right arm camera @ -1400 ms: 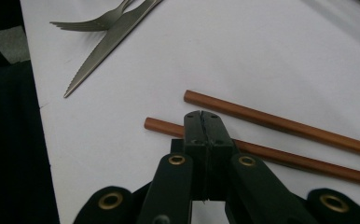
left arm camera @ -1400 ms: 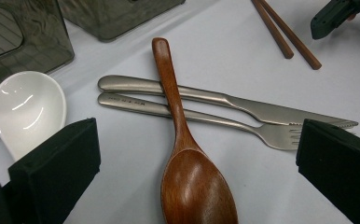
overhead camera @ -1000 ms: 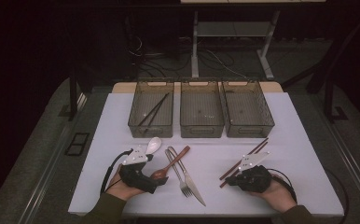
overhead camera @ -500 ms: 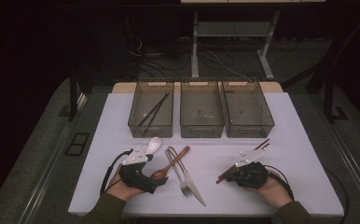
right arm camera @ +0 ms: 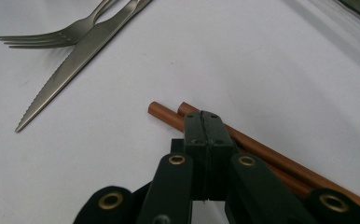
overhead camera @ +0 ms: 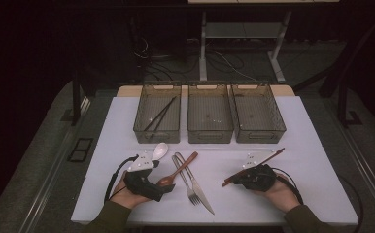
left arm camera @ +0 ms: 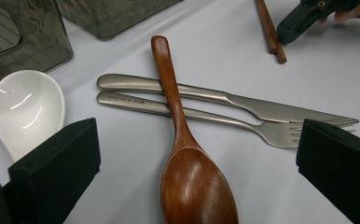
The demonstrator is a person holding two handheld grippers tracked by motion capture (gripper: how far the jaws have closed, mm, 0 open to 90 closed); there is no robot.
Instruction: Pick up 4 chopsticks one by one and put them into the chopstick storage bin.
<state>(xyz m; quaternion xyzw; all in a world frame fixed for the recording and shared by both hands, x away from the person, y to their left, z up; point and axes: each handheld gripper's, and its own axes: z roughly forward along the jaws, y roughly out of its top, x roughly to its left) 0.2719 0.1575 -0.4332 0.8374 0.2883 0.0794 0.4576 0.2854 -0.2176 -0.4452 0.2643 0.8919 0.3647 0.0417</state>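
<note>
Brown wooden chopsticks (overhead camera: 253, 167) lie at lower right of the high view on the white table (overhead camera: 316, 145), and the right gripper (right arm camera: 204, 122) sits on top of them with its jaws clenched tight together; whether the sticks are pinched cannot be told, since they appear to pass beneath the closed tips. The left gripper (left arm camera: 192, 154), at lower left, is released, its jaws standing wide to either side of the bowl of a wooden spoon (left arm camera: 187, 158), not touching it. That spoon lies across a steel knife (left arm camera: 243, 103) and fork (left arm camera: 206, 116), with a white ceramic spoon (left arm camera: 26, 109) just beside them. Of three clear bins across the upper middle, the left bin (overhead camera: 157, 133) already holds a dark pair of chopsticks (overhead camera: 160, 114), while the middle bin (overhead camera: 210, 133) and right bin (overhead camera: 259, 133) look empty of cutlery. Sorting is judged barely begun: one pair stowed, five items left on the table. Compared with the frame one second earlier, the right hand has slid leftward along the chopsticks toward their near end; the left hand and the cutlery stay in place.
</note>
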